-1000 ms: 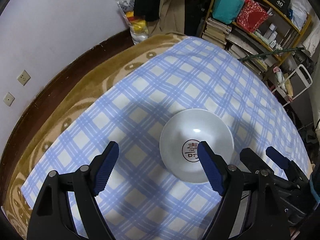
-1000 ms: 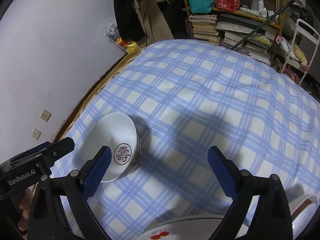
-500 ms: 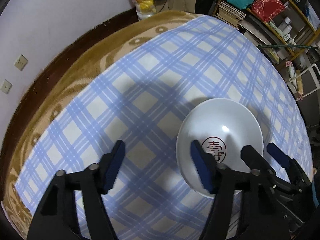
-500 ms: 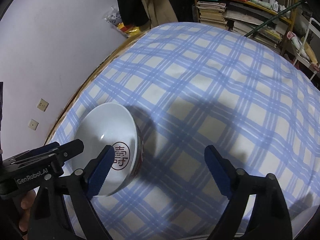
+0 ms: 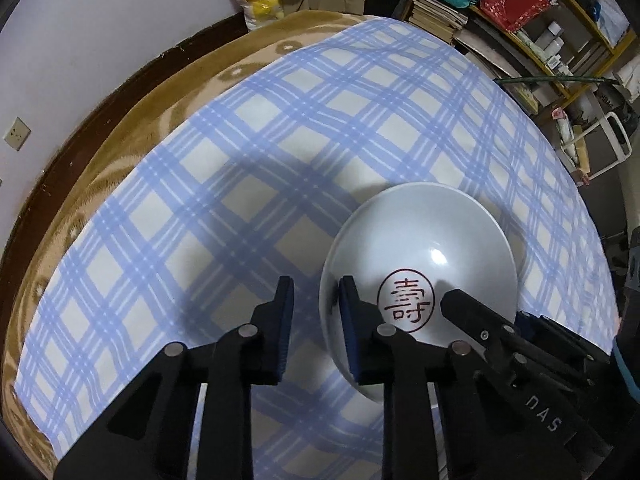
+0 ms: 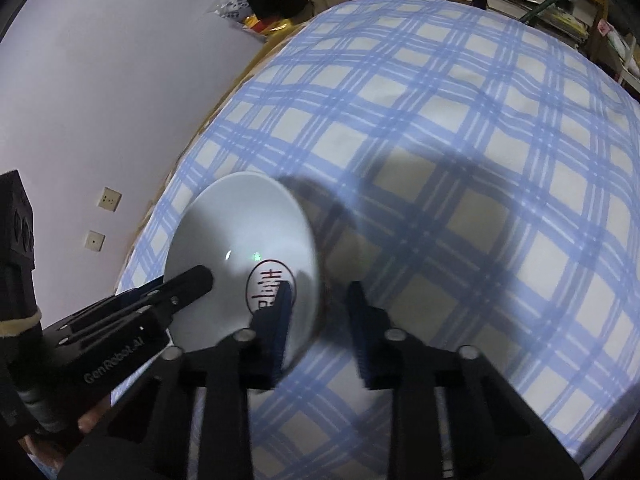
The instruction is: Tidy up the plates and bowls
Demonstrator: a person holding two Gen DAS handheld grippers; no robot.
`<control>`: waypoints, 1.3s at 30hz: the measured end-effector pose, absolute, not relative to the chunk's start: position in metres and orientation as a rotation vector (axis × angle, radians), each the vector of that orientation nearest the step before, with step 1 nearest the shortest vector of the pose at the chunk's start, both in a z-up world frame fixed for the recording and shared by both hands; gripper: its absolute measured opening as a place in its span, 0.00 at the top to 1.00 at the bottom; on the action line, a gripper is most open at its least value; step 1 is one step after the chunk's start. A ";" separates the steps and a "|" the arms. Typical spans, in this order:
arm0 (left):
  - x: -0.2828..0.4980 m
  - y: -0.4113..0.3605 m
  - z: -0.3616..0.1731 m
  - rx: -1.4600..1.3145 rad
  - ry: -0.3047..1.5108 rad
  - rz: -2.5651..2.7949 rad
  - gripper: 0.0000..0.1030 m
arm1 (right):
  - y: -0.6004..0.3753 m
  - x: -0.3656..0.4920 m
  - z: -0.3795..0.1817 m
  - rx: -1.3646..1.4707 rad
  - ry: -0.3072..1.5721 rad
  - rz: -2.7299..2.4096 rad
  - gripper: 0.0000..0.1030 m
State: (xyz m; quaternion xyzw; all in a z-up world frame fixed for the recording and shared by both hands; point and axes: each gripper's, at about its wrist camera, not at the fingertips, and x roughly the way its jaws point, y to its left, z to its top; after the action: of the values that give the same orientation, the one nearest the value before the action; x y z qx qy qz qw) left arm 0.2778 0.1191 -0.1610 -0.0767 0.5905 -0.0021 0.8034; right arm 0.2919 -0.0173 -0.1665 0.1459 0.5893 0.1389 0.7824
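While you count, there is little to tally: one bowl (image 5: 420,248), two tongs, and a blue-checked sheet (image 5: 240,160) under them. The sheet lies over a brown blanket (image 5: 132,120). You can also see two wall sockets (image 6: 108,199) in the right wrist view and a crowded bookshelf (image 5: 520,20) beyond the sheet's far edge.

Your left tongs (image 5: 316,316) are drawn narrow and straddle the bowl's left rim, one pad outside it and one inside. Your right tongs (image 6: 318,316) are narrow too, straddling the opposite rim the same way. You cannot tell from either view whether the pads press on the rim.

The bowl's near edge is hidden behind both tongs. The right wrist view is smeared, so the dark strip of the bowl's outer wall is hard to read there.

The bowl sits upright on the sheet, nearer the wall side than the shelf side. It is plain white and glossy inside, and catches a small spot of light. At the bottom is a red circled character (image 5: 406,306).
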 end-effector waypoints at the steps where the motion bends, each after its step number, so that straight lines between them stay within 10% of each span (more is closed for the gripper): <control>1: 0.278 0.118 -0.161 -0.154 1.264 -0.002 0.79 | -0.015 0.292 -0.166 0.306 1.272 0.301 0.82; 39: 0.186 -0.010 -0.060 0.169 1.084 -0.303 0.90 | -0.116 0.194 -0.082 0.386 1.147 0.151 0.87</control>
State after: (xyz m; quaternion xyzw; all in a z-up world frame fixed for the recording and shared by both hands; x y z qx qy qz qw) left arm 0.1857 -0.0098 -0.0600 0.0801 0.5131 -0.1435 0.8424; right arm 0.1937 -0.1162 -0.0822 0.1813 0.5386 0.0708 0.8198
